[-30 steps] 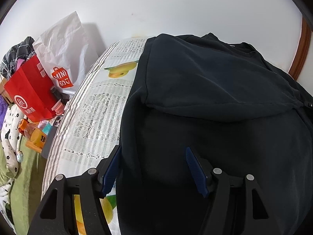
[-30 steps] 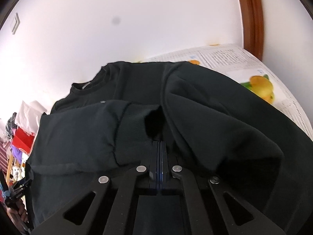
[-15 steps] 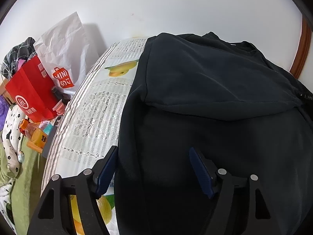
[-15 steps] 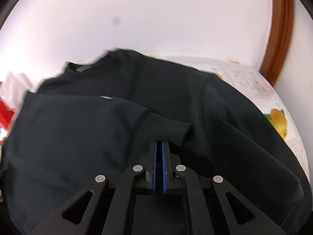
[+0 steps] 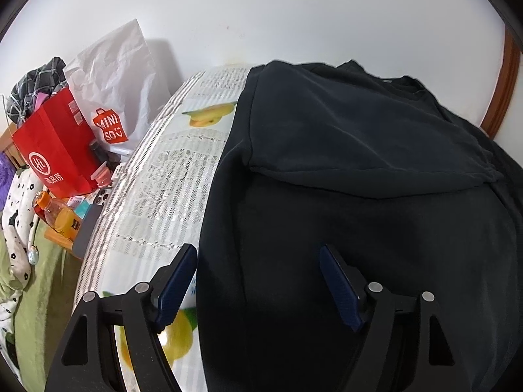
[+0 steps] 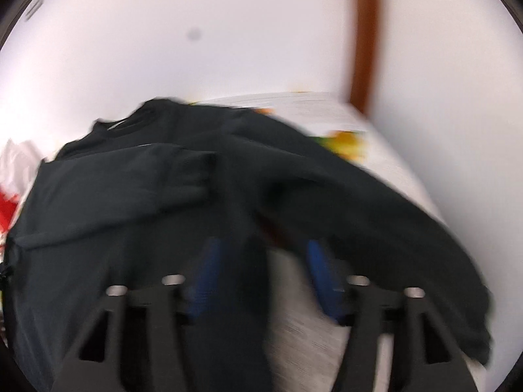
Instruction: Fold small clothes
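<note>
A black long-sleeved sweatshirt (image 5: 359, 179) lies on the table with its left sleeve (image 5: 359, 137) folded across the chest. My left gripper (image 5: 258, 274) is open and empty, low over the shirt's left edge, one finger over the tablecloth and one over the cloth. In the blurred right wrist view the same shirt (image 6: 147, 212) shows with that sleeve's cuff (image 6: 193, 179) lying on the body and the right sleeve (image 6: 376, 215) spread out to the right. My right gripper (image 6: 261, 268) is open and empty just above the shirt's right side.
The table has a white lace cloth with fruit prints (image 5: 170, 189). Left of it stand a red paper bag (image 5: 55, 153), a white Miniso bag (image 5: 114, 91), an orange juice bottle (image 5: 59, 219) and piled clothes. A white wall and brown door frame (image 6: 366, 32) are behind.
My right gripper was shut on the sleeve cuff; it has opened, let the cuff drop on the shirt body and swung right. My left gripper has drawn back slightly and stays open.
</note>
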